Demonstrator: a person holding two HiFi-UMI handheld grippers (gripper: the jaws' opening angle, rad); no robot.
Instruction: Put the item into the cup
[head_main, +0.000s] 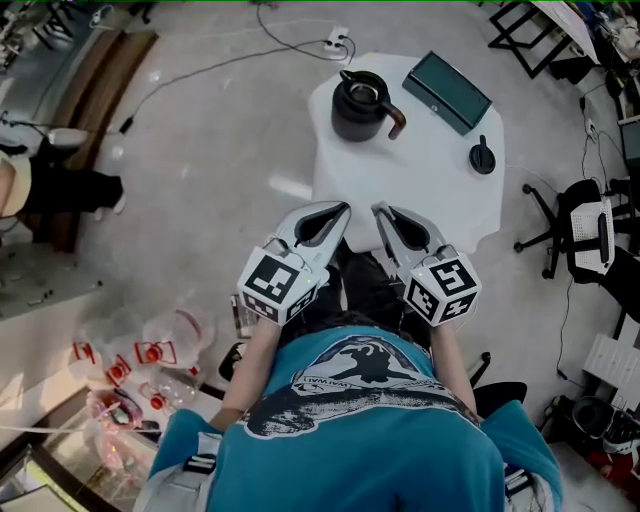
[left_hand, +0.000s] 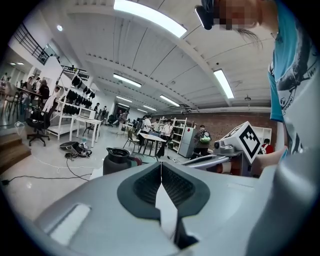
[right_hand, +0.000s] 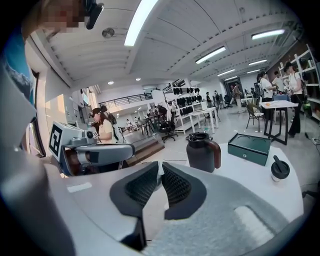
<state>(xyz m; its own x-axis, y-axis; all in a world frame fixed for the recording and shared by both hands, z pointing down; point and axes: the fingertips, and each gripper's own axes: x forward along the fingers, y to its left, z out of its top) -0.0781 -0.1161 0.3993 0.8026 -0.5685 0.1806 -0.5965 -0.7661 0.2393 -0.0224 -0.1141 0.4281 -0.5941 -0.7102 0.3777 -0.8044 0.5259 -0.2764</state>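
A round white table (head_main: 425, 175) carries a black jug with a brown handle (head_main: 361, 104), a dark green box (head_main: 447, 90) and a small black lidded item with a knob (head_main: 482, 157). My left gripper (head_main: 335, 212) and right gripper (head_main: 384, 213) hover side by side over the table's near edge, apart from all three things. In the left gripper view the left gripper (left_hand: 161, 165) has its pads together with nothing between them. The right gripper (right_hand: 159, 166) also looks shut and empty; ahead of it stand the jug (right_hand: 202, 152), the box (right_hand: 250, 144) and the black item (right_hand: 280, 170).
Plastic bottles (head_main: 150, 358) lie on the floor at lower left. Office chairs (head_main: 588, 235) stand to the right of the table. A power strip with a cable (head_main: 336, 42) lies beyond the table. People, tables and shelves fill the room's background.
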